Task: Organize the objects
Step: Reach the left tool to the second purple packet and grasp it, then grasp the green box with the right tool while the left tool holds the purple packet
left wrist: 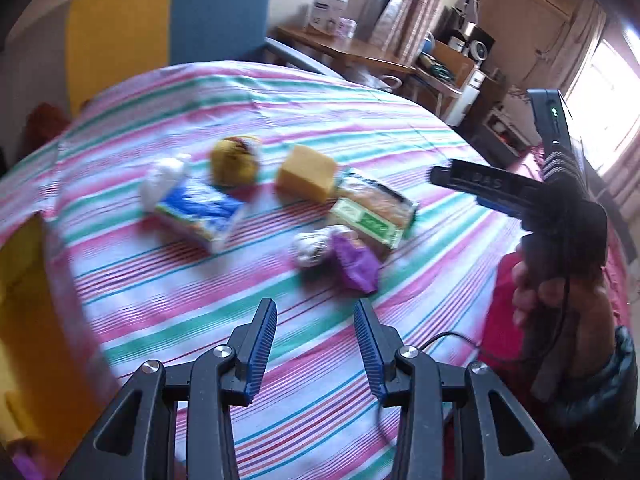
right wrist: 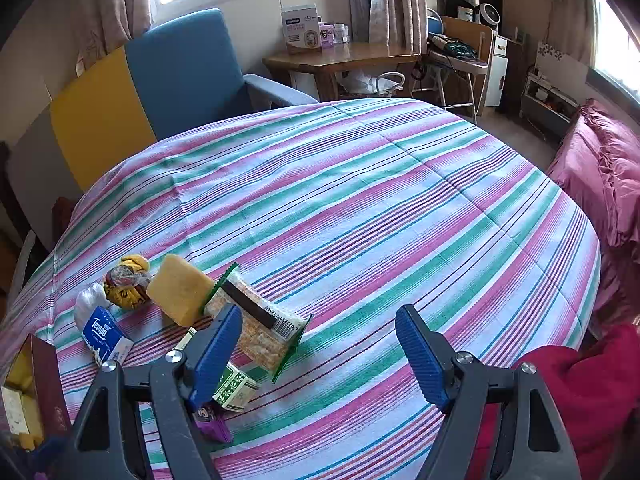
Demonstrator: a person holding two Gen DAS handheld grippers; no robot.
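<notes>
Several items lie grouped on the striped tablecloth [right wrist: 380,208]: a yellow sponge block [left wrist: 307,173] [right wrist: 179,289], a cracker packet [left wrist: 378,200] [right wrist: 256,326], a green-and-white small box [left wrist: 368,223] [right wrist: 235,391], a blue Tempo tissue pack [left wrist: 200,210] [right wrist: 105,334], a white bag [left wrist: 164,178] [right wrist: 89,303], a yellow cloth bundle [left wrist: 235,160] [right wrist: 126,284], and a purple packet [left wrist: 356,266] [right wrist: 212,426]. My left gripper [left wrist: 315,346] is open and empty, hovering short of the group. My right gripper [right wrist: 320,354] is open and empty, just right of the items; it also shows in the left wrist view [left wrist: 472,184].
An open box with yellow contents [left wrist: 24,320] [right wrist: 32,388] stands at the table's left edge. A blue and yellow armchair [right wrist: 172,72] is behind the table. A wooden desk [right wrist: 340,60] stands at the back. A pink bed [right wrist: 600,184] is at the right.
</notes>
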